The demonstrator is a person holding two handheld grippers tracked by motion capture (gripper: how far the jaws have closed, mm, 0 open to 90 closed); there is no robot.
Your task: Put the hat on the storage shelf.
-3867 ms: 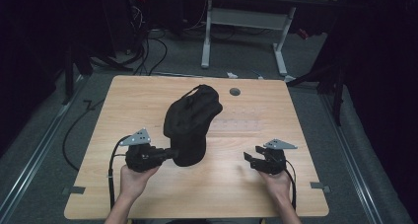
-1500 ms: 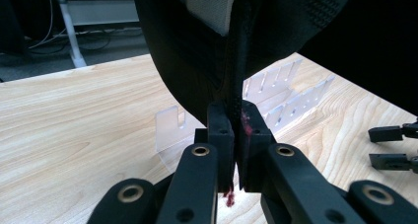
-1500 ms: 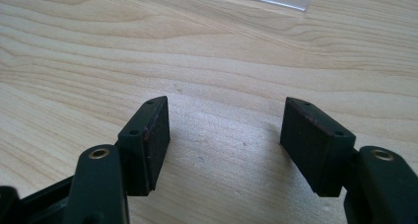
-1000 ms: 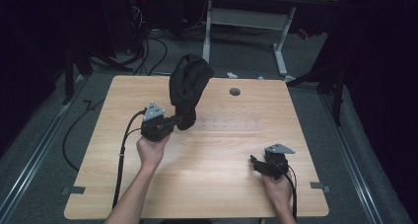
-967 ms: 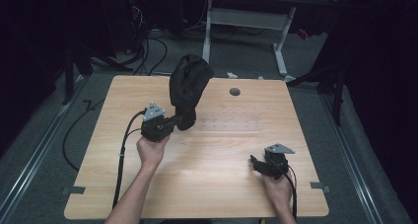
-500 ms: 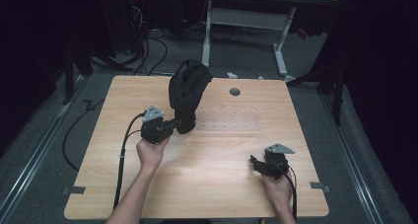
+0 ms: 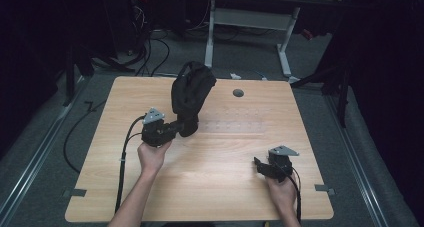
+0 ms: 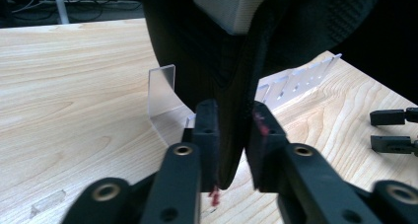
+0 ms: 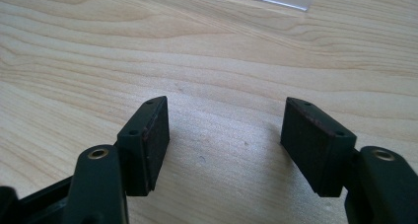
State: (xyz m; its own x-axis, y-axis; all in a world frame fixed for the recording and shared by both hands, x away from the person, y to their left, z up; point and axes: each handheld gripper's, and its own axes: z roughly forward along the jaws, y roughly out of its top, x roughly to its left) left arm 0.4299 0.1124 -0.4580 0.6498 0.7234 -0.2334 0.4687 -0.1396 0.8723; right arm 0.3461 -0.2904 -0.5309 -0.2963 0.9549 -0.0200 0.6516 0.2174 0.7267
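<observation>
A black cap [image 7: 191,89] stands raised above the middle of the wooden table [image 7: 125,182], held by its lower edge. My left gripper [image 7: 179,127] is shut on that edge. In the left gripper view the dark fabric [image 8: 197,46] hangs down between the two pads and my left gripper [image 8: 231,135] pinches it; a white label shows inside the cap. My right gripper [image 7: 257,163] rests low at the front right of the table, open. In the right gripper view my right gripper [image 9: 224,135] has bare wood between its pads.
A clear plastic plate with rows of holes [image 8: 162,88] lies on the table just behind the cap, faintly seen in the high view [image 7: 235,126]. A round grey grommet [image 7: 238,93] sits near the far edge. Cables and desk legs lie on the floor beyond.
Over several seconds the left gripper carried the cap from the front middle toward the far left-centre. In the last second it drifted slightly back toward the person. The right gripper hardly moved.
</observation>
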